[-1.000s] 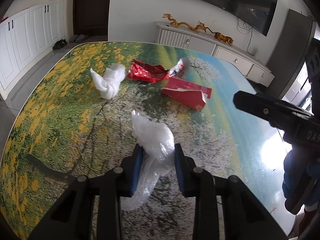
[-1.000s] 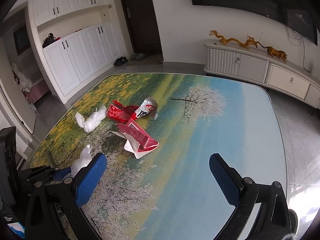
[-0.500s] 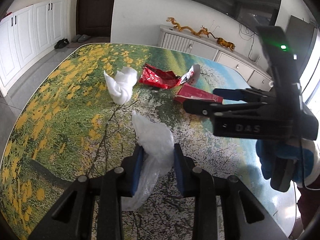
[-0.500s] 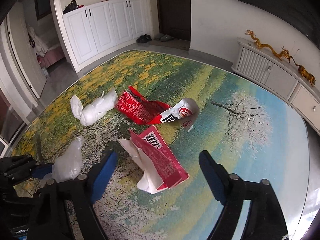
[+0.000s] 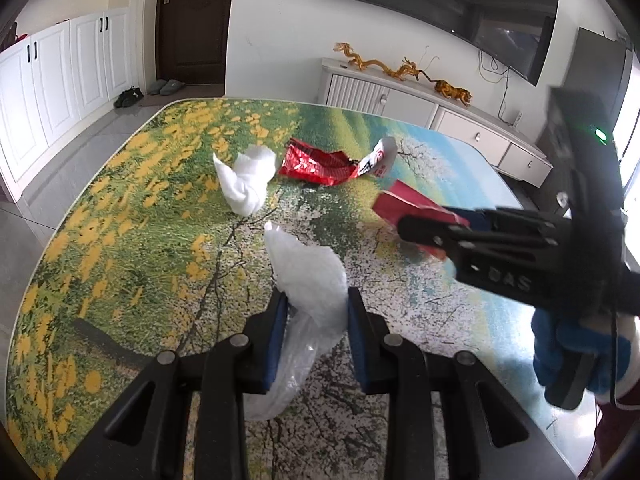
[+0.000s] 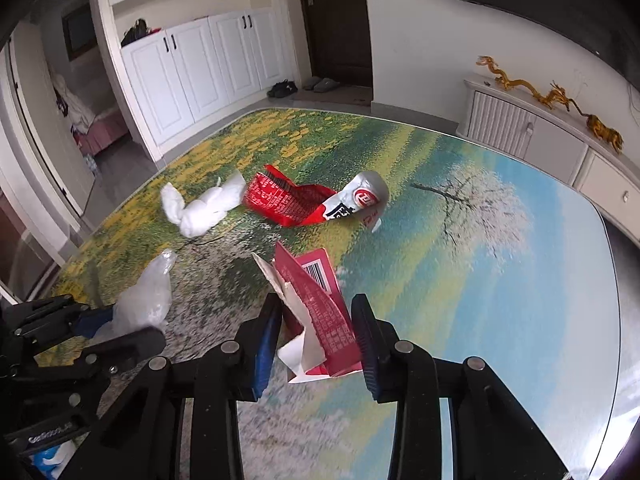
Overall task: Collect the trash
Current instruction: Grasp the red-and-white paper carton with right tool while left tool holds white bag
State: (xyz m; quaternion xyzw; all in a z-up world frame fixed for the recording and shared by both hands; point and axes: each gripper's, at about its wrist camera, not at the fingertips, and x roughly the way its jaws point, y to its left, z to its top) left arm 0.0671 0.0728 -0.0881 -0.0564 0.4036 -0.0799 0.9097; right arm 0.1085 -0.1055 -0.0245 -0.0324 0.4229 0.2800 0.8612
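Note:
My left gripper point(image 5: 314, 312) is shut on a crumpled clear plastic bag point(image 5: 308, 276) and holds it just above the table; the bag also shows in the right wrist view point(image 6: 146, 300). My right gripper point(image 6: 318, 320) has closed around a torn red carton point(image 6: 314, 304) with a barcode, its pads against the carton's sides. The carton also shows in the left wrist view point(image 5: 412, 208), partly hidden by the right gripper point(image 5: 424, 228). A white tissue wad point(image 6: 200, 208) and a red snack wrapper point(image 6: 288, 200) with a silver end point(image 6: 364, 196) lie farther back.
The table point(image 6: 500, 280) has a printed landscape top with rounded edges. A white sideboard point(image 6: 540, 140) with gold dragon figures stands behind it. White cupboards point(image 6: 200, 64) and a dark door lie beyond the far left edge.
My right gripper has moved forward and left to the red carton and narrowed from wide open to closed around it. My left gripper has kept hold of the plastic bag.

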